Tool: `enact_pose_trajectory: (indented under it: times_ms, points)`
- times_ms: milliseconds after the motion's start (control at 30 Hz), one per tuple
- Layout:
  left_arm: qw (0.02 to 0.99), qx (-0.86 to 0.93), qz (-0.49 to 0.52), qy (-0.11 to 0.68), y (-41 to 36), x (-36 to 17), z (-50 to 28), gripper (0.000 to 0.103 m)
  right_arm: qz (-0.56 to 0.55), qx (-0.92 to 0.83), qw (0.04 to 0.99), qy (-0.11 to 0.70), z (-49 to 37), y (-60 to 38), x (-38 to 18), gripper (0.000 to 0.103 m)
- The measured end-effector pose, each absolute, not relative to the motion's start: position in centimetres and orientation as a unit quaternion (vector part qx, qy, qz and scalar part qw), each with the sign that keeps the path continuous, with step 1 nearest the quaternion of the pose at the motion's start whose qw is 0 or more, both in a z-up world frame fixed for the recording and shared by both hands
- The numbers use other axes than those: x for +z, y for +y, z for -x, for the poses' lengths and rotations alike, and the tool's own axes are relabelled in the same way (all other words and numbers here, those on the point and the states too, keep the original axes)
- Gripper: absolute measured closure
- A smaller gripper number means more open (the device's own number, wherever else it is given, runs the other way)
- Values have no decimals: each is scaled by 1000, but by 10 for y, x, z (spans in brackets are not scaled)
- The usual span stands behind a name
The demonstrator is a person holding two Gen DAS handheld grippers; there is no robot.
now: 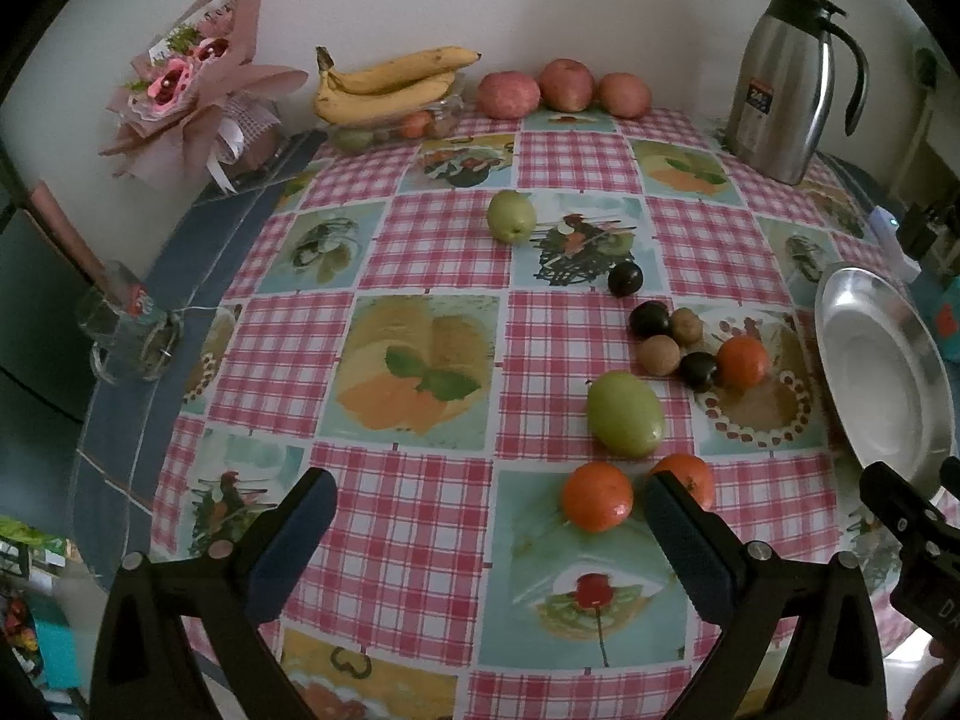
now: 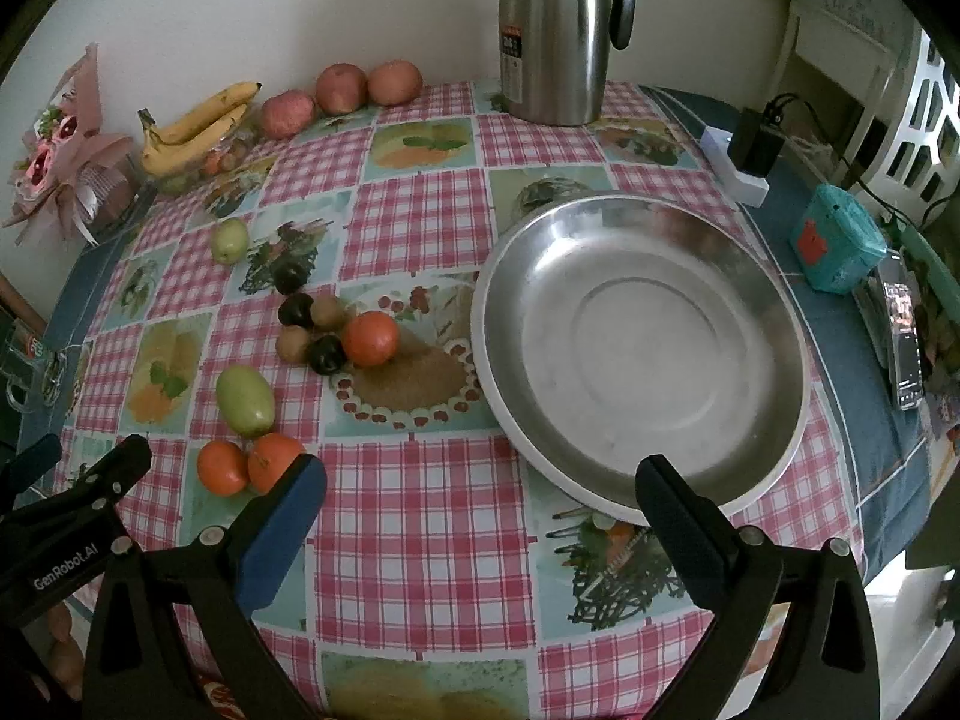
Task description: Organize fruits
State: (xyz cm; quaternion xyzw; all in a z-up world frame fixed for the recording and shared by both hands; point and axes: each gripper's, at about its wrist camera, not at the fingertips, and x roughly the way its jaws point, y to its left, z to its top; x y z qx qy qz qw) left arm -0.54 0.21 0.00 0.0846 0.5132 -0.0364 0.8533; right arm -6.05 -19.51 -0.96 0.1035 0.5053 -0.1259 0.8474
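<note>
Both claws are seen spread wide and empty above the checked tablecloth (image 1: 420, 252). Just ahead of the left gripper (image 1: 486, 516), close beside its right-hand finger, a pair of oranges (image 1: 597, 495) is found, one half hidden by that finger; a large green fruit (image 1: 625, 414) lies just beyond them, and further ahead a cluster of dark plums (image 1: 649, 319), brown kiwis (image 1: 659, 355) and a third orange (image 1: 743, 362) is gathered. A smaller green fruit (image 1: 510, 216) sits well beyond, apart from the rest. Ahead of the right gripper (image 2: 480, 480), just past its right finger, the steel dish (image 2: 774, 300) is seen, bare inside. The oranges are judged light, fairly firm and round, so rolling is likely; each would best be taken across its widest girth with the pads on opposite sides. The plums are judged smooth and easily bruised, so a gentle closing would be called for. The big green fruit is probably best gripped across its narrow axis. The dish looks slick, so fruit set in it may slide.
</note>
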Motion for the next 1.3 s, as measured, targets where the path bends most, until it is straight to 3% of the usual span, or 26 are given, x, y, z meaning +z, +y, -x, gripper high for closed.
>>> enact_pose_trajectory:
  times_ms: [467,967,1100,1200,1300]
  points:
    - [834,-22,3,551,20,2,-24,0,-90,-64,865,490,45,-173,-5,1]
    - [841,-11,84,534,26,-9,-52,0,-122,-12,813,569,-1,-142,-40,2]
    - [833,2,87,547,29,-22,-56,0,-130,-10,810,572,-9,-136,-48,17]
    - [818,2,87,569,28,-37,-56,1,-128,2,807,577,-11,-130,-50,20]
    - [807,-14,113,580,31,-44,-54,3,-123,7,805,580,-13,-125,-53,32]
